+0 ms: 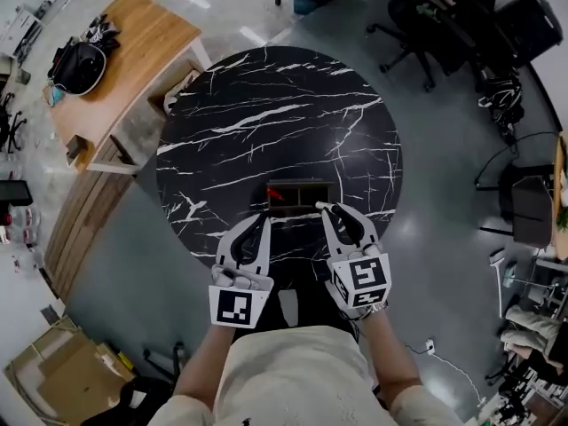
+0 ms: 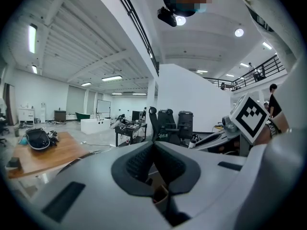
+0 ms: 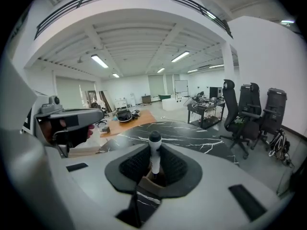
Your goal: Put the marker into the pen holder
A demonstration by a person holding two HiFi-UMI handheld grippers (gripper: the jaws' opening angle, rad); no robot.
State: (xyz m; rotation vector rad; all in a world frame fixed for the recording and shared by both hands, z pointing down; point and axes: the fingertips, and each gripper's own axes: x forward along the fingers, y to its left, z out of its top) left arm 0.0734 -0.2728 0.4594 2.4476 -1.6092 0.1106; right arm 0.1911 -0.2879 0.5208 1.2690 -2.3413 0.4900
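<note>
A brown pen holder (image 1: 300, 191) with open compartments stands on the near part of the round black marble table (image 1: 275, 105); something red (image 1: 275, 193) shows at its left end. My right gripper (image 1: 327, 209) hovers just in front of the holder's right side. In the right gripper view it (image 3: 154, 153) is shut on a white marker with a black cap (image 3: 154, 143), which stands upright between the pads. My left gripper (image 1: 260, 221) hangs in front of the holder's left side; its jaws meet at the tips with nothing between them (image 2: 153, 145).
A wooden desk (image 1: 133, 51) with a black bag (image 1: 80, 65) stands to the table's left. Office chairs (image 1: 426, 25) and cables are at the far right. Cardboard boxes (image 1: 53, 362) lie on the floor at the near left. I stand at the table's near edge.
</note>
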